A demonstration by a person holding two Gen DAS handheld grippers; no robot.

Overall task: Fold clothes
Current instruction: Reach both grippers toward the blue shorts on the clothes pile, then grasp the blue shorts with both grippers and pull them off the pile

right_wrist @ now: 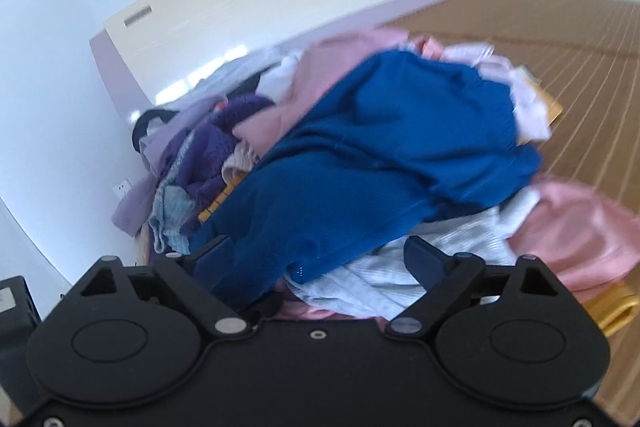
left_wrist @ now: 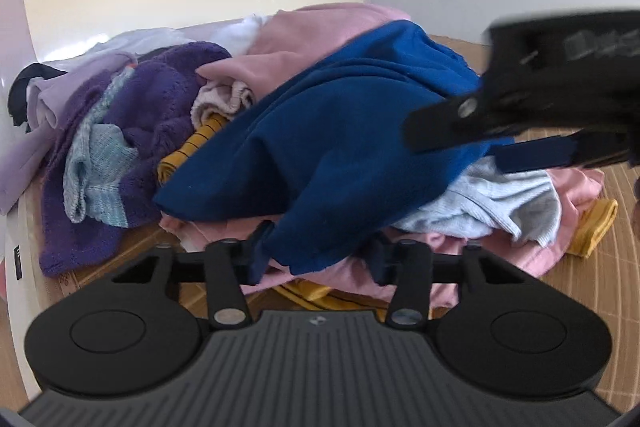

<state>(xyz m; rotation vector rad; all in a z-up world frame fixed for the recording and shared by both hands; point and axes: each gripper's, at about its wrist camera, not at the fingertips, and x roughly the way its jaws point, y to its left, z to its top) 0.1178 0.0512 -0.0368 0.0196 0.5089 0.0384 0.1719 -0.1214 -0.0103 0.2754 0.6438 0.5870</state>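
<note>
here both grippers' fingers are spread open around the blue garment atop the clothes pile.

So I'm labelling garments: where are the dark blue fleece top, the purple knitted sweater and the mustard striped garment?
dark blue fleece top (left_wrist: 320, 155), left wrist view, its middle.
purple knitted sweater (left_wrist: 160, 99), left wrist view, upper body.
mustard striped garment (left_wrist: 192, 147), left wrist view, exposed fold.

Rumpled blue garment draped atop a heap of pink, purple and grey clothes.
</note>
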